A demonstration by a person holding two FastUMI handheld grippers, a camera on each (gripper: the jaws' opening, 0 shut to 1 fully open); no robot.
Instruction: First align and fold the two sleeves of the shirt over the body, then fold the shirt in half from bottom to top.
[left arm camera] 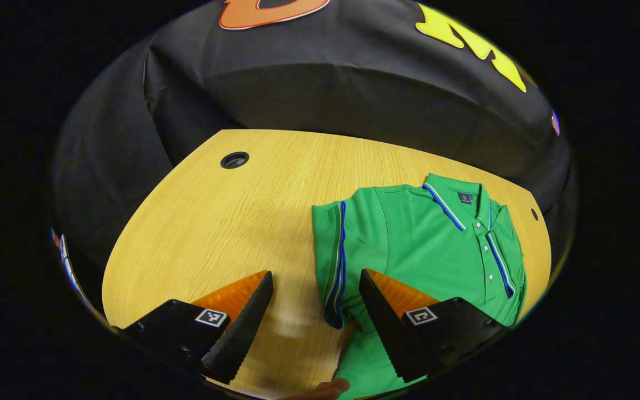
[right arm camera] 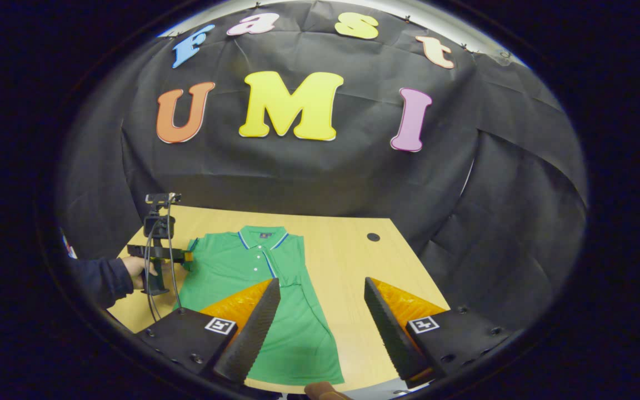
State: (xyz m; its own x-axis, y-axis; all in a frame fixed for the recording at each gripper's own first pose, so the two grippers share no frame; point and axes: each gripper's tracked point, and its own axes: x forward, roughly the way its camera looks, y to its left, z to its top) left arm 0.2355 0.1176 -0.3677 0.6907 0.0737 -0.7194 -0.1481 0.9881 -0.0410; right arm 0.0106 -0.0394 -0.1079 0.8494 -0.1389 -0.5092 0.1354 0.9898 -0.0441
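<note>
A green polo shirt (left arm camera: pixel 431 244) with blue-and-white trim lies flat on the wooden table (left arm camera: pixel 214 222), collar toward the far edge. One sleeve (left arm camera: pixel 335 261) is folded in over the body, its striped cuff running down between my fingers. My left gripper (left arm camera: pixel 315 275) hovers open over that cuff edge, holding nothing. In the right gripper view the shirt (right arm camera: pixel 253 266) lies left of centre, and its right side forms a straight edge. My right gripper (right arm camera: pixel 322 282) is open above the shirt's lower right side and the bare table. A hand holds the left gripper (right arm camera: pixel 186 256) at the shirt's left shoulder.
The table has a round cable hole (left arm camera: pixel 234 160) at the far left and a smaller hole (left arm camera: pixel 534 214) beyond the collar. Black cloth walls close in behind the table. A dark sleeve (right arm camera: pixel 98 280) reaches in from the left. Bare wood (right arm camera: pixel 353 261) lies right of the shirt.
</note>
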